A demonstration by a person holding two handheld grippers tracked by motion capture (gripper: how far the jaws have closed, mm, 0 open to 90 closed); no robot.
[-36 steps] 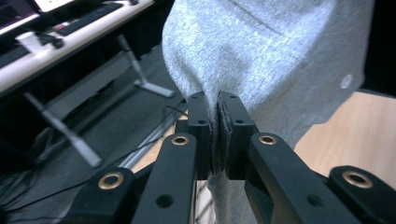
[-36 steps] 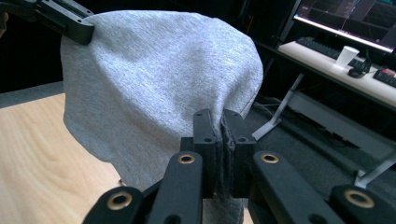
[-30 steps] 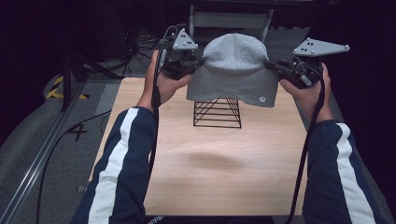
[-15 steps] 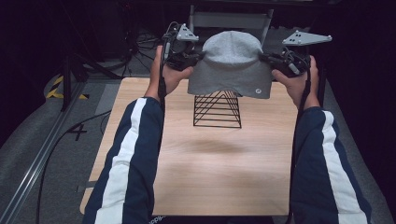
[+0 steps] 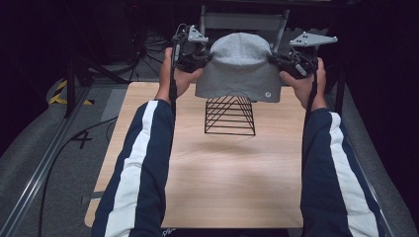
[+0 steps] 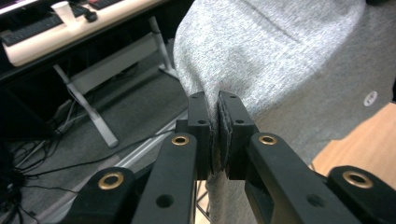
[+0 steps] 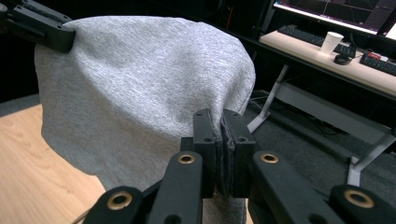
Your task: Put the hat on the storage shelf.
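Above the wire stand [image 5: 230, 116], both grippers pinch the hat [image 5: 240, 69].

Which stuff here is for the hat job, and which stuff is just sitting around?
For the job:
- grey hat
- black wire stand under it
- left gripper and right gripper, each pinching a side of the hat

Just sitting around:
- paper cup
- keyboard
- desk behind the table
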